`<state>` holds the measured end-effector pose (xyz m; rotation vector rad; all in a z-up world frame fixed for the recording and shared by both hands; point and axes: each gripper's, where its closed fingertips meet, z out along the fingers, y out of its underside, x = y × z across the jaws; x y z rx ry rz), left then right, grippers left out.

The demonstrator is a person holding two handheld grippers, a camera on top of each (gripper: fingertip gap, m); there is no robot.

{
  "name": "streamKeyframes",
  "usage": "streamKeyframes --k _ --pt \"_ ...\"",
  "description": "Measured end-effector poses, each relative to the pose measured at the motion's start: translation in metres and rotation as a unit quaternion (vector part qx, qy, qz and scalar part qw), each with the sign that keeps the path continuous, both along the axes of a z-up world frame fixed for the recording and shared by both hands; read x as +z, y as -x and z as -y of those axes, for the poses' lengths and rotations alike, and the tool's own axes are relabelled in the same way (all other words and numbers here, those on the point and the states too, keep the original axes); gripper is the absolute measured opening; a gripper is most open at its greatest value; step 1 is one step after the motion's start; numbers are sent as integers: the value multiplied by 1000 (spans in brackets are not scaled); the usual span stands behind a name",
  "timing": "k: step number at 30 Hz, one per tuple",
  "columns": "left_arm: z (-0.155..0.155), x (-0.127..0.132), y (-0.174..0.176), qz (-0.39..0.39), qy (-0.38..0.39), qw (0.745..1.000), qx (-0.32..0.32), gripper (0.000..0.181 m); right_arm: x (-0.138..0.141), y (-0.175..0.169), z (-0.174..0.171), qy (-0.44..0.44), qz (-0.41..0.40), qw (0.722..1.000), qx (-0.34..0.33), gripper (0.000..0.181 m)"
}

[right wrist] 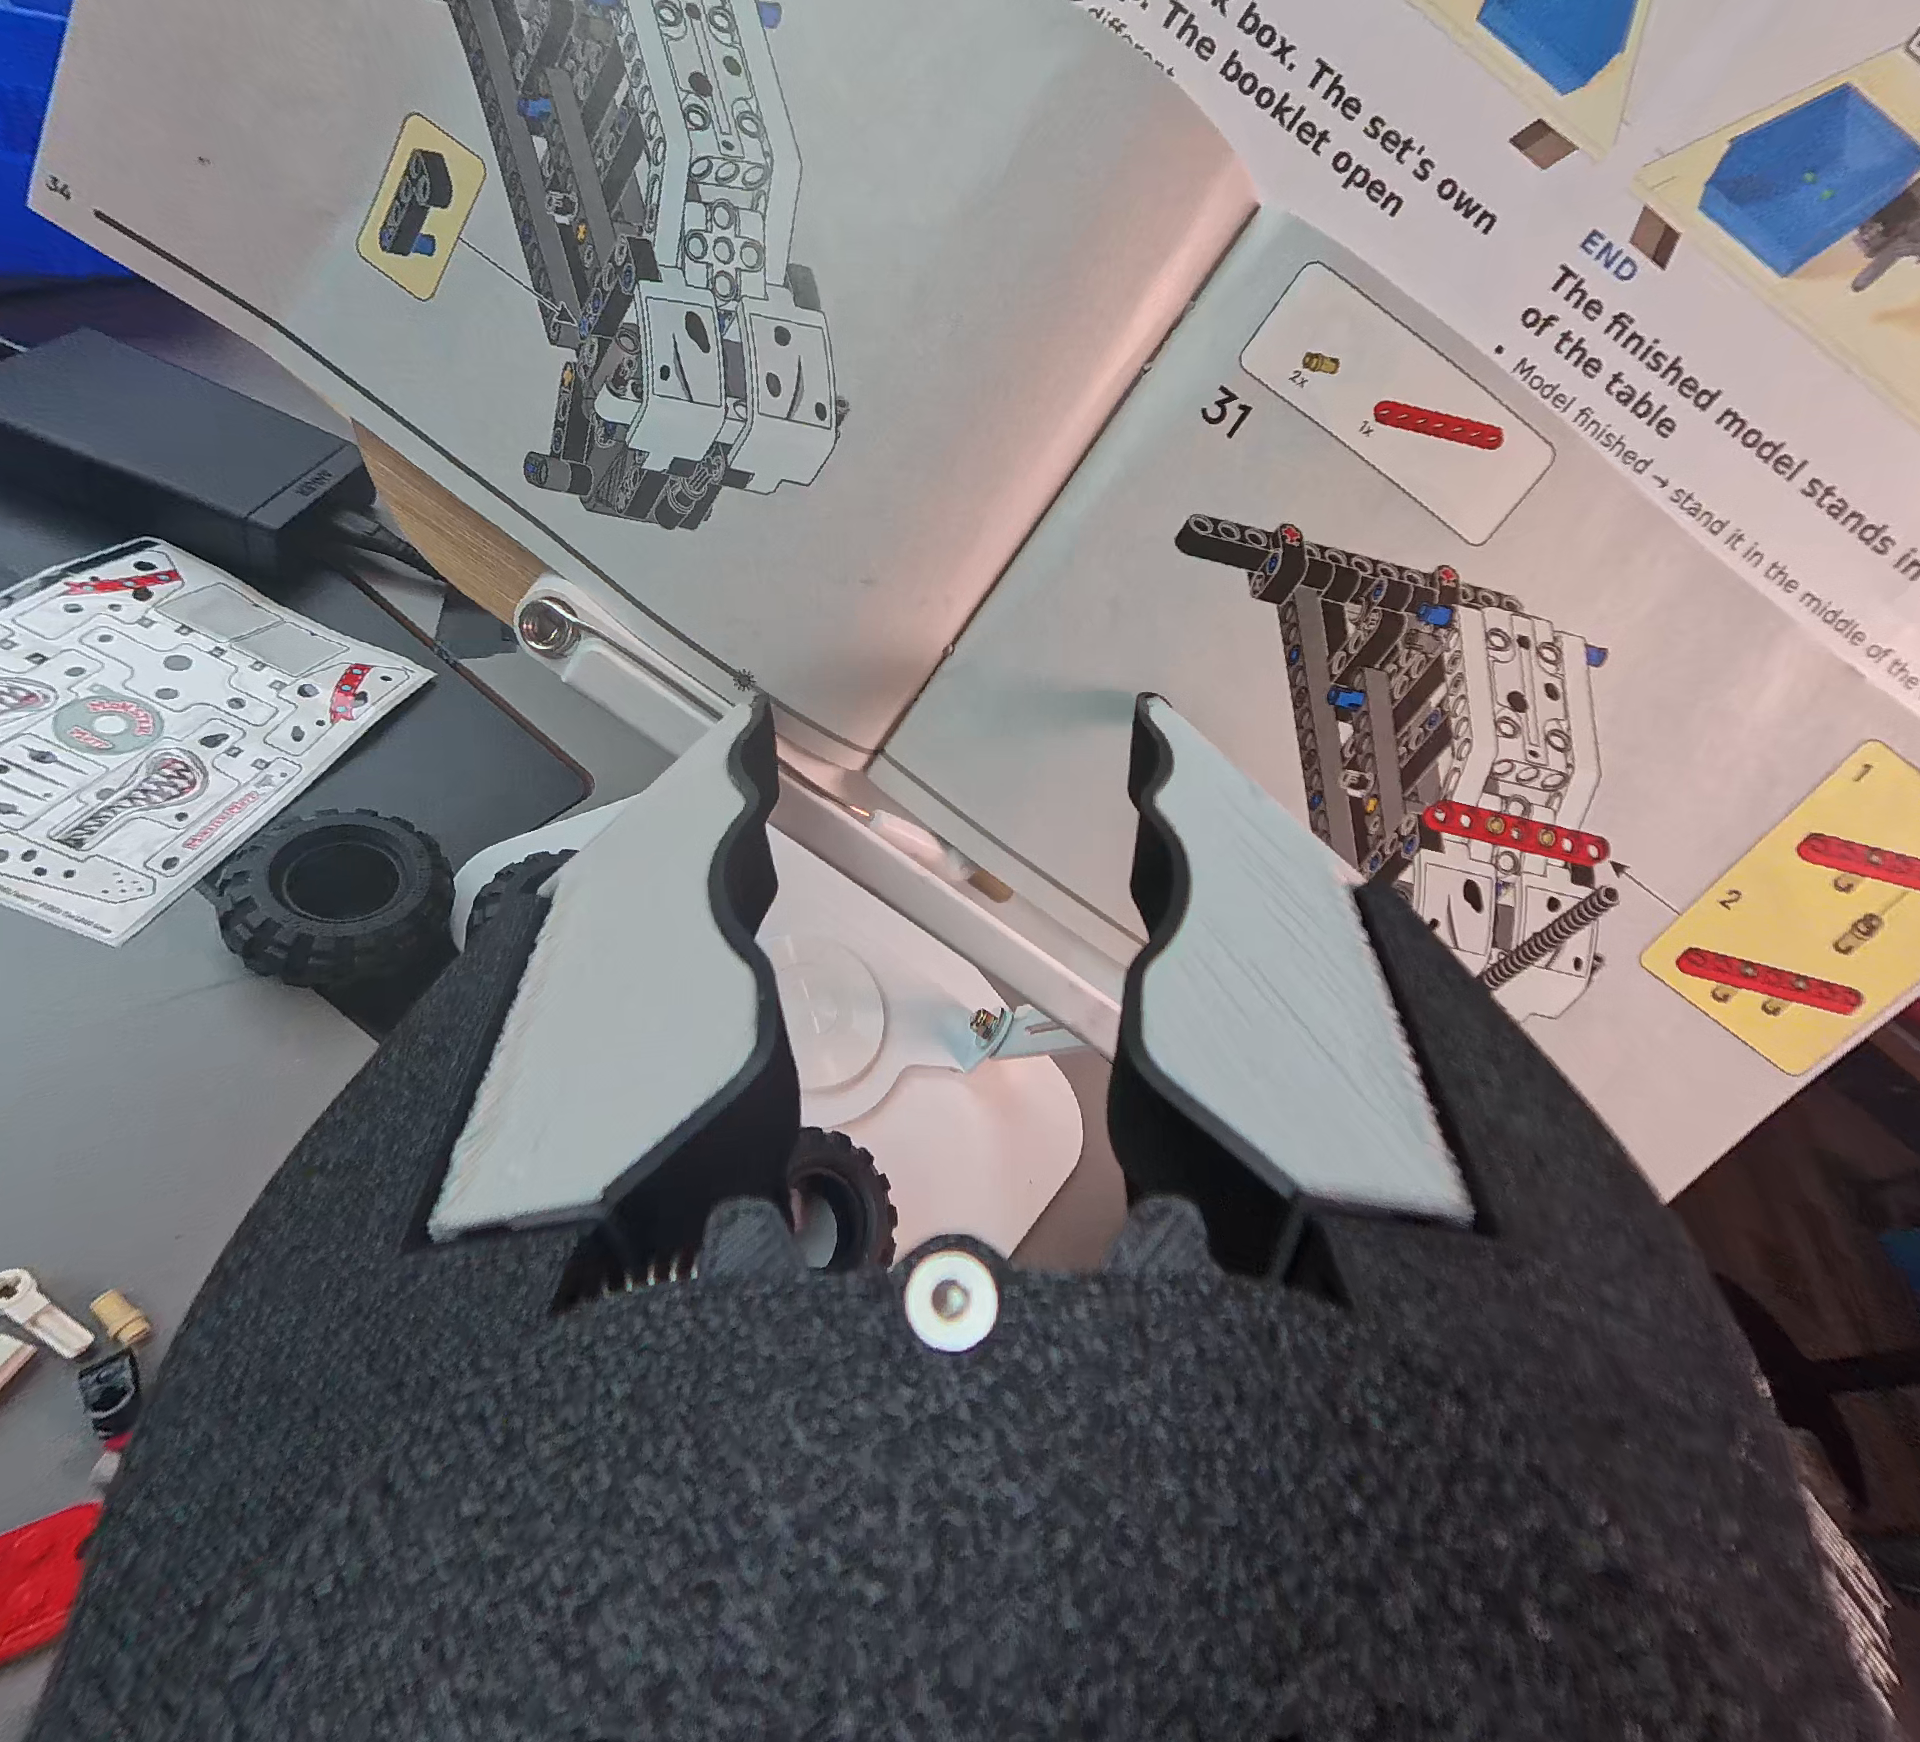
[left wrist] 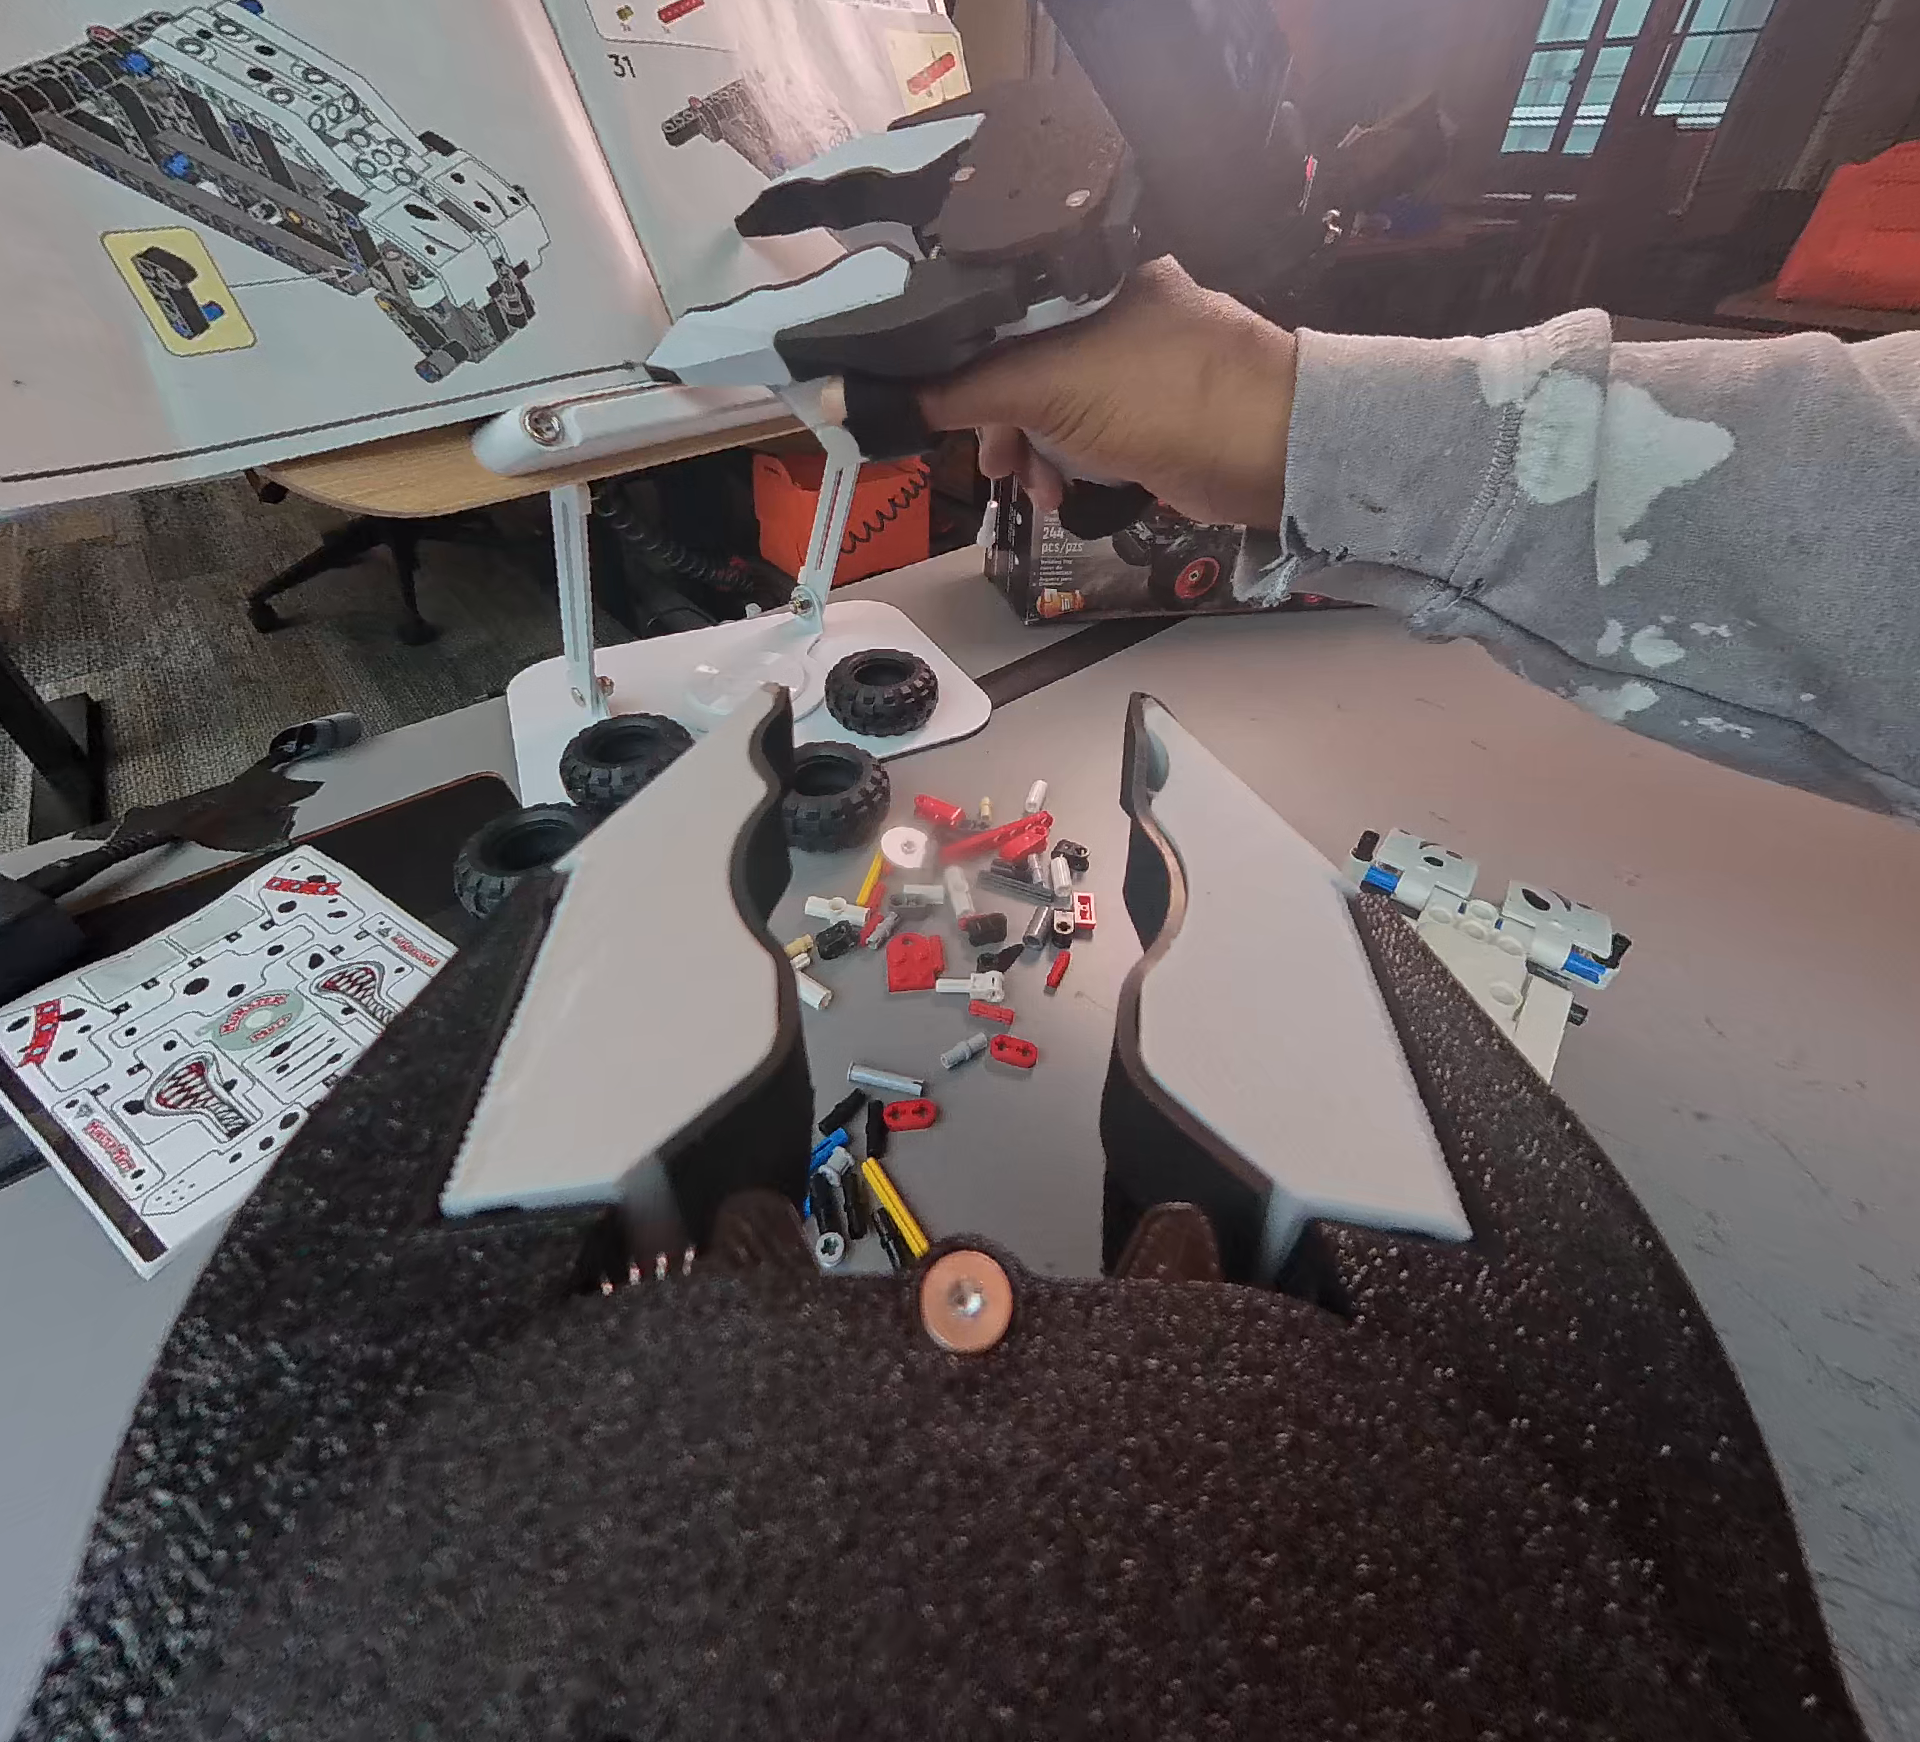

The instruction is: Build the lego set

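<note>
My left gripper [left wrist: 951, 705] is open and empty, held above a pile of small loose lego parts [left wrist: 956, 903] in red, grey, black and yellow on the grey table. A partly built white model [left wrist: 1496, 923] lies to the right of the pile. Several black tyres [left wrist: 831, 793] lie at the far side of the pile. My right gripper [left wrist: 707, 290], held by a hand, is open and empty at the lower edge of the open instruction booklet [left wrist: 312, 165]. In the right wrist view the right gripper [right wrist: 951, 710] points at the booklet [right wrist: 831, 342], close to its centre fold.
The booklet rests on a white stand [left wrist: 727, 684] with a wooden shelf. A sticker sheet [left wrist: 197, 1027] lies at the left, also in the right wrist view [right wrist: 156, 716]. The lego box [left wrist: 1122, 570] stands behind. A black power brick [right wrist: 177, 445] lies left of the stand. The black power brick [right wrist: 177, 445] lies around 30 cm away from my right fingertips.
</note>
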<state>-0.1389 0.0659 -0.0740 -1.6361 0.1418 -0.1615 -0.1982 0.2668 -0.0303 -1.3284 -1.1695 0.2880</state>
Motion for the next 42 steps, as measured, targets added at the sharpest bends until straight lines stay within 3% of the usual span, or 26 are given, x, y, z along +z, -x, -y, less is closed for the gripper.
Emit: streamKeyframes --k 16,25,28,29,30,31,34,37,39,42 --pt "1 0 0 -5 -3 1000 -6 55 -1 -11 -1 19 -25 999 7 66" --pt "1 -3 -3 -2 3 1000 -9 58 16 -54 1 54 -107 992 33 66" --pt "1 -3 -2 -4 -2 1000 -5 58 28 -79 22 54 -151 985 70 52" --pt "1 -2 -1 -5 -5 1000 -3 59 31 -90 32 50 -161 982 85 40" --pt "1 -1 0 -6 -9 1000 -1 61 32 -100 46 48 -165 979 109 13" --pt "1 -1 1 -7 -11 1000 1 63 33 -109 65 53 -166 974 147 0" --pt "2 -1 2 -9 -14 1000 3 62 28 -144 112 85 -163 962 203 0" --pt "2 0 1 -7 -15 1000 1 64 7 -181 153 102 -113 962 227 3" --pt "2 0 0 -7 -15 1000 0 65 -15 -205 178 118 -67 961 242 23" --pt "3 0 -6 -4 -14 1000 -9 66 -60 -240 214 153 22 947 281 39"
